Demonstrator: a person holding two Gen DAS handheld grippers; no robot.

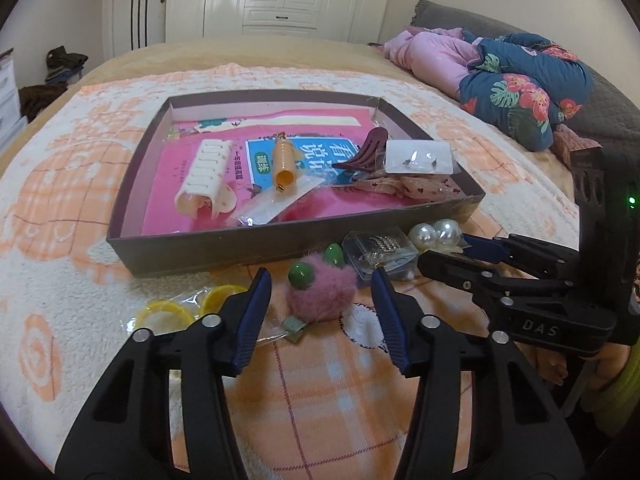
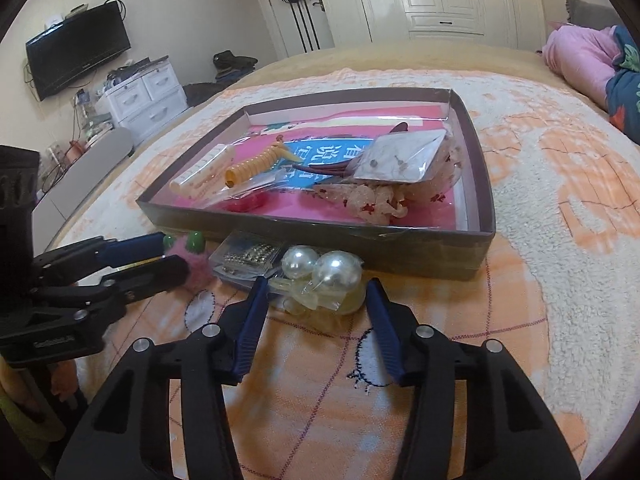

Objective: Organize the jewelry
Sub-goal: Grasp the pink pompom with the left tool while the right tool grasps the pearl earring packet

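A dark shallow box lies on the bed blanket and holds hair clips, a coiled orange tie and packets. In front of it a pink fluffy pompom clip with two green beads lies between the fingers of my left gripper; its jaws stand apart and the pads do not press on it. My right gripper is open around a clear packet with two big pearls, its pads close to the packet's edges. Each gripper shows in the other's view: the right gripper and the left gripper.
A small clear case of silver pieces lies between pompom and pearls. A packet of yellow rings is left of the left gripper. Bundled quilts lie at the far right. Wardrobe, drawers and TV stand beyond the bed.
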